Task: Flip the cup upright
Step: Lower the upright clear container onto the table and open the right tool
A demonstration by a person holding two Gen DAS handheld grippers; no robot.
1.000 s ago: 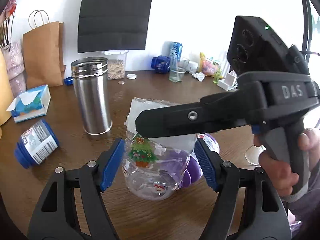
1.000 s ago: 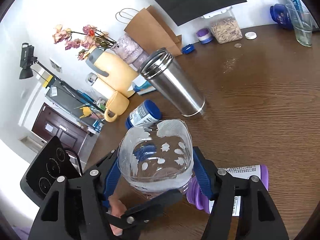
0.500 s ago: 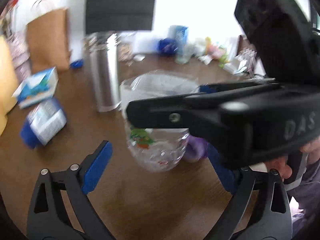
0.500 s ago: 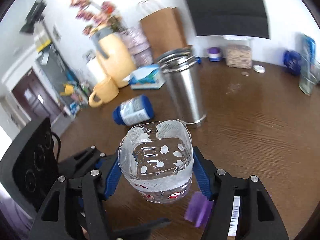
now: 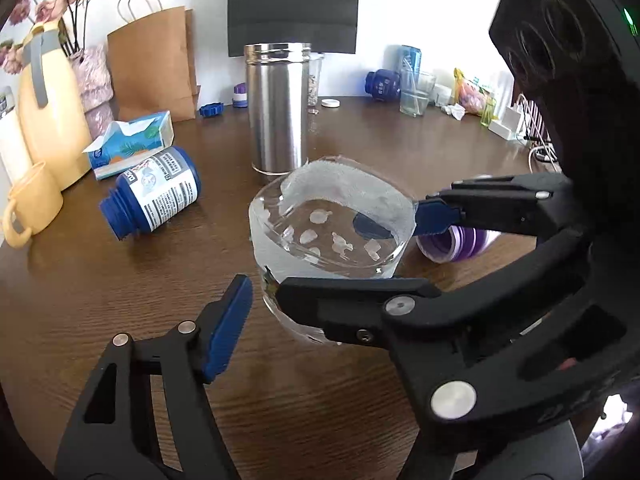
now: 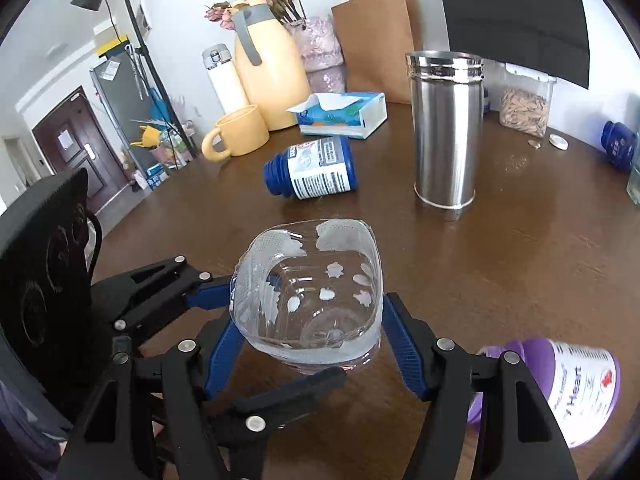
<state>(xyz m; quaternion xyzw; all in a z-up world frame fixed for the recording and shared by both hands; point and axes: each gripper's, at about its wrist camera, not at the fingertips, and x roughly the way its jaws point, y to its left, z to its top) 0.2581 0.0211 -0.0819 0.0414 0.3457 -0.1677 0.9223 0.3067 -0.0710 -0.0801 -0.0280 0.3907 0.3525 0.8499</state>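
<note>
The clear plastic cup (image 5: pixel 328 236) with white sticker patches stands mouth up on the brown table (image 5: pixel 120 288). It also shows in the right wrist view (image 6: pixel 312 300). My right gripper (image 6: pixel 308 328) is shut on the cup, one blue pad on each side of its wall. The right gripper's black body (image 5: pixel 500 280) crosses the left wrist view. My left gripper (image 5: pixel 332 320) is open; its left blue pad (image 5: pixel 228 324) stands apart from the cup and its right finger is hidden behind the right gripper.
A steel tumbler (image 5: pixel 278 108) stands behind the cup. A blue bottle (image 5: pixel 156 196) lies on its side to the left, a purple bottle (image 6: pixel 576 388) to the right. A tissue box (image 5: pixel 132 144), yellow mug (image 6: pixel 236 132), yellow jug (image 6: pixel 268 76) and paper bag (image 5: pixel 154 60) stand at the back left.
The cup has been turned from tilted to mouth-up and lowered to the table in the right gripper. The left gripper has let go of it, opened wide and drawn back.
</note>
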